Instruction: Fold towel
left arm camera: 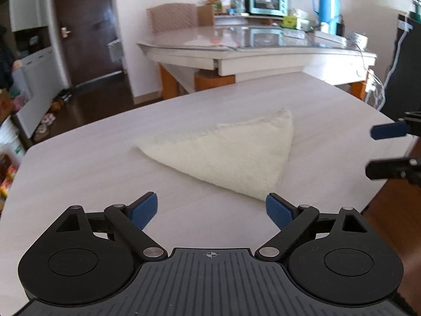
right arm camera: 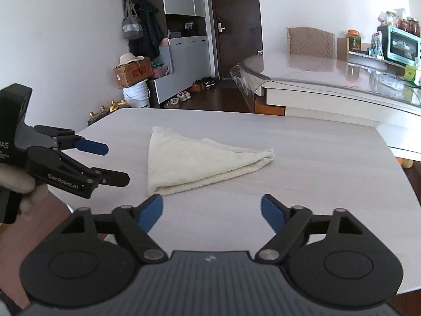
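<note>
A cream towel lies folded into a triangle on the pale wooden table. It also shows in the right wrist view. My left gripper is open and empty, held just short of the towel's near corner. It also shows in the right wrist view, left of the towel. My right gripper is open and empty, just short of the towel's near edge. Its fingers show at the right of the left wrist view.
A glass-topped dining table with a teal oven and a blue thermos stands behind. A dark door, a cabinet, a box on a white bucket and shoes lie beyond the table's far left.
</note>
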Demonstrator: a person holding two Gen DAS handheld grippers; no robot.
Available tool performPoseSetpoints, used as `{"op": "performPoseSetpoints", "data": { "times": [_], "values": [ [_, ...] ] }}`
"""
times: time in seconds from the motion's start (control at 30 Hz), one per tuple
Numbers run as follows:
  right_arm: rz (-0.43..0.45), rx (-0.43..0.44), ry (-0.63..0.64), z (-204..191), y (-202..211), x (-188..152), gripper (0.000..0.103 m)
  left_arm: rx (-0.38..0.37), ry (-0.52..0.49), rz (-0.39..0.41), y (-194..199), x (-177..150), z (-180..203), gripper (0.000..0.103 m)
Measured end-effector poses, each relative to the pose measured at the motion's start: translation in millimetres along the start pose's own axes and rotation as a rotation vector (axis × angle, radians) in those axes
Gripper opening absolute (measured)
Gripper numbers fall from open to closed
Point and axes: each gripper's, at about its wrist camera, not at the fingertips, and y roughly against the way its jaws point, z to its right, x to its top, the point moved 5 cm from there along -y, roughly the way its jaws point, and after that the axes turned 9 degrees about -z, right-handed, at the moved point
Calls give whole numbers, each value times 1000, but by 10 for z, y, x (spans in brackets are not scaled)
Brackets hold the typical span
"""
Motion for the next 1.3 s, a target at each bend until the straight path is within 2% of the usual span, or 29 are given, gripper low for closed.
{"op": "performPoseSetpoints", "data": {
  "times": [0.2, 0.27, 0.73, 0.87, 1.3],
  "values": [
    [0, -11, -5, -69, 162, -78, 96, 48, 54, 13, 262, -154, 15, 99],
    [1, -36, -3, -99, 237, -96, 97, 54, 58, 19, 347, -210, 28, 99],
    [48, -50, 24, -399, 645, -145, 98, 81, 113, 62, 756, -486, 55, 103],
    [53, -43, 34, -474, 694, -175, 98, 84, 113, 84, 859, -521, 65, 103],
    [49, -19, 17, -504, 585, -239, 98, 89, 119, 79, 853, -607, 53, 103]
  ]
}}
